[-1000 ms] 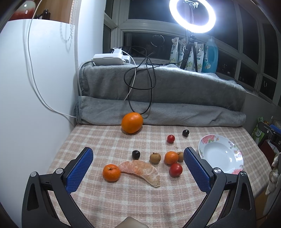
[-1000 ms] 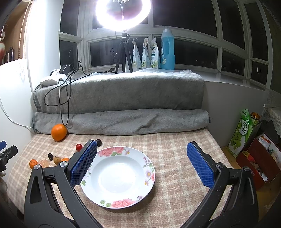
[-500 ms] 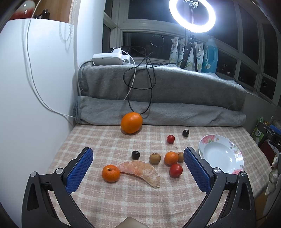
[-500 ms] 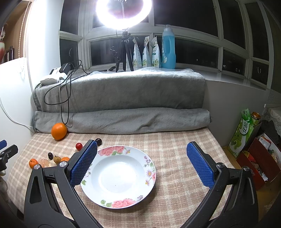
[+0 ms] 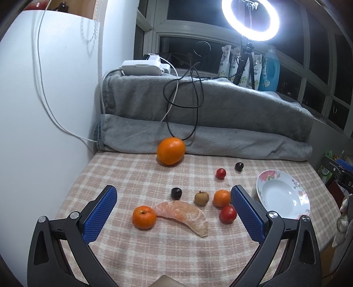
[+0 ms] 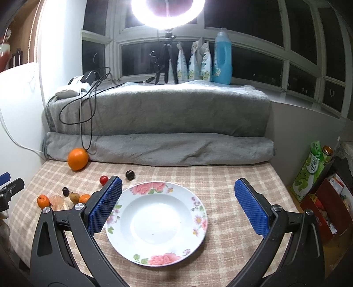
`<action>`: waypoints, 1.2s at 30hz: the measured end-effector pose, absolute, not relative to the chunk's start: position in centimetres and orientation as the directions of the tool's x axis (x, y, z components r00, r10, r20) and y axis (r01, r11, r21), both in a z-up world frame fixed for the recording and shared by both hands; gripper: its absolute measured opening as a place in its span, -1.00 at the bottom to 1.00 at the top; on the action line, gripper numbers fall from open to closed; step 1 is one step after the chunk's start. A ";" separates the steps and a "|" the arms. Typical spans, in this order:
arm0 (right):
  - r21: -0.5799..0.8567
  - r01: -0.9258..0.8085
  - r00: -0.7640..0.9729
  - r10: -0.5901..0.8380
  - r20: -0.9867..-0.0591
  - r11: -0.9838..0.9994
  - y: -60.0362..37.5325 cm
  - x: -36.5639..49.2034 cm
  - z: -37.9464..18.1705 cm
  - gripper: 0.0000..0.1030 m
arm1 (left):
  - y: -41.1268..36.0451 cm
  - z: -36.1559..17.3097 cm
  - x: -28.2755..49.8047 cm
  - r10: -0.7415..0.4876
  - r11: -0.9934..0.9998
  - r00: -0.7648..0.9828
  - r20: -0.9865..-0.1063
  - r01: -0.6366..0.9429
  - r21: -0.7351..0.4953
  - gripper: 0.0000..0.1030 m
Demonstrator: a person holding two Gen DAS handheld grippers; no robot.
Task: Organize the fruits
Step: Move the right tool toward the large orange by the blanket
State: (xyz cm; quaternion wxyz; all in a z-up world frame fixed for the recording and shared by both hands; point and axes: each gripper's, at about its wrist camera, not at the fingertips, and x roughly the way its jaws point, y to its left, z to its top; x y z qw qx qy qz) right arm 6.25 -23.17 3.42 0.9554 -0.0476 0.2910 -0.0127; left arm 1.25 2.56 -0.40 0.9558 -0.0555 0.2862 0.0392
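Fruits lie on the checked tablecloth: a big orange [image 5: 171,150] at the back, a small mandarin [image 5: 144,217], a peeled pomelo segment [image 5: 184,212], a dark plum [image 5: 176,193], a brown longan [image 5: 201,198], a second mandarin [image 5: 221,198], a red tomato [image 5: 228,214], a cherry tomato [image 5: 220,173] and a dark grape [image 5: 239,166]. My left gripper [image 5: 173,210] is open, above the fruit cluster. The flowered white plate [image 6: 156,223] is empty. My right gripper [image 6: 176,205] is open over the plate. The big orange also shows in the right wrist view [image 6: 77,159].
A rolled grey blanket [image 5: 209,141] borders the table's back edge, with black cables [image 5: 183,103] hanging over it. A white wall [image 5: 44,110] stands at the left. A ring light [image 5: 250,18] and bottles sit on the sill. Boxes [image 6: 320,176] stand right of the table.
Both grippers stay open and nearly still. The left wrist view has shifted very slightly; no fruit has moved.
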 end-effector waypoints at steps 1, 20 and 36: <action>-0.101 -0.012 0.827 -0.047 -0.560 0.995 -22.9 6.5 3.4 1.00 | 2.7 -0.5 1.3 0.043 0.991 0.834 -0.551 -0.106 -0.083 0.99; -0.003 -0.260 0.690 0.184 -0.700 0.965 -15.6 15.0 1.7 1.00 | 6.5 -2.7 5.1 -0.039 0.983 0.811 -0.584 -0.073 -0.167 0.90; 0.249 -0.300 0.486 0.372 -0.791 0.921 -9.8 23.5 -1.8 0.93 | 8.6 -4.9 11.2 -0.139 0.972 0.766 -0.628 -0.016 -0.234 0.58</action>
